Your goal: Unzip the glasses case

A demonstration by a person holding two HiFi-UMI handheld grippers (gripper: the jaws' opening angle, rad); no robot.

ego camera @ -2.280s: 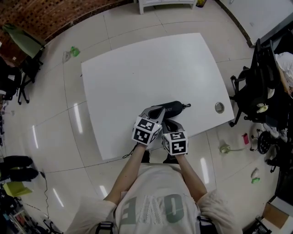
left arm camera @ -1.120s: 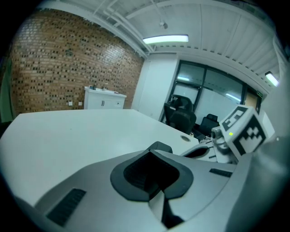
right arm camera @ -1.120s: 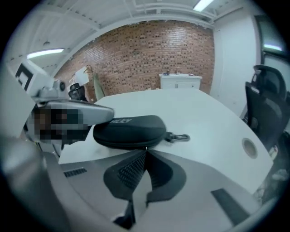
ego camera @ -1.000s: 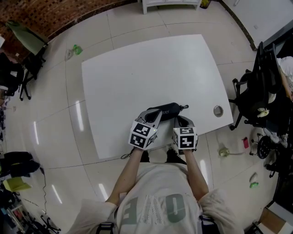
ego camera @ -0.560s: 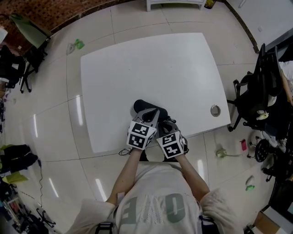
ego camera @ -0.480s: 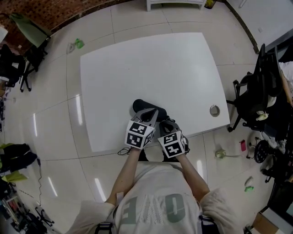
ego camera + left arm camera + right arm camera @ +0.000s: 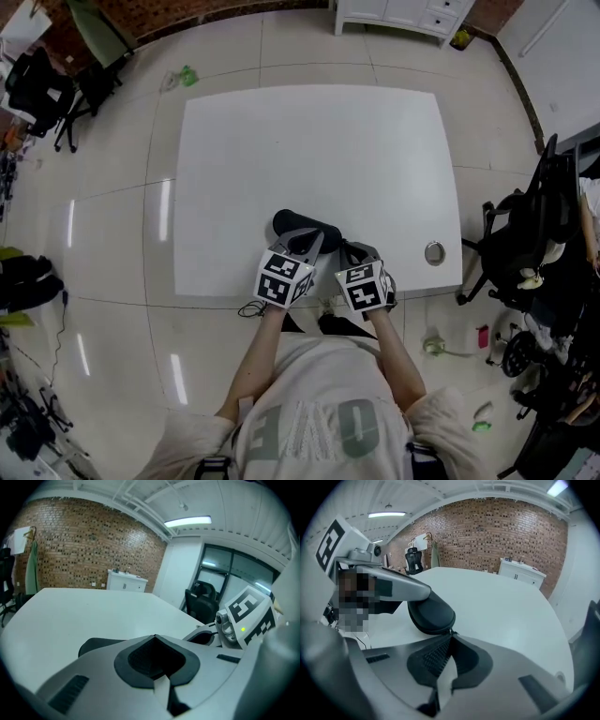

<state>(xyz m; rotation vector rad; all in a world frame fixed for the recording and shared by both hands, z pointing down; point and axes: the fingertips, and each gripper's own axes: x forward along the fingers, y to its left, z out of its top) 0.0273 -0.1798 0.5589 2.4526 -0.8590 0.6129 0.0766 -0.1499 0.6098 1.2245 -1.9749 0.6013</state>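
Observation:
The black glasses case (image 7: 298, 225) lies near the front edge of the white table (image 7: 309, 141). My left gripper (image 7: 313, 241) is shut, tips together, and its upper finger (image 7: 401, 587) lies on top of the case (image 7: 432, 613). In the left gripper view, the case (image 7: 93, 645) shows just beyond the left jaw. My right gripper (image 7: 352, 253) sits to the right of the case. It is shut, and its tips (image 7: 451, 633) pinch a small zipper pull at the case's rim. The far end of the case is hidden in the gripper views.
A round metal grommet (image 7: 434, 253) sits in the table's front right corner. A black office chair (image 7: 525, 234) stands right of the table. A white cabinet (image 7: 394, 11) stands by the brick wall (image 7: 497, 531). A thin cable (image 7: 248, 309) hangs off the front edge.
The case has turned from lying crosswise to a shorter, end-on shape. My right gripper swung in beside the left one, then drew back to the right. The left gripper has stayed on the case.

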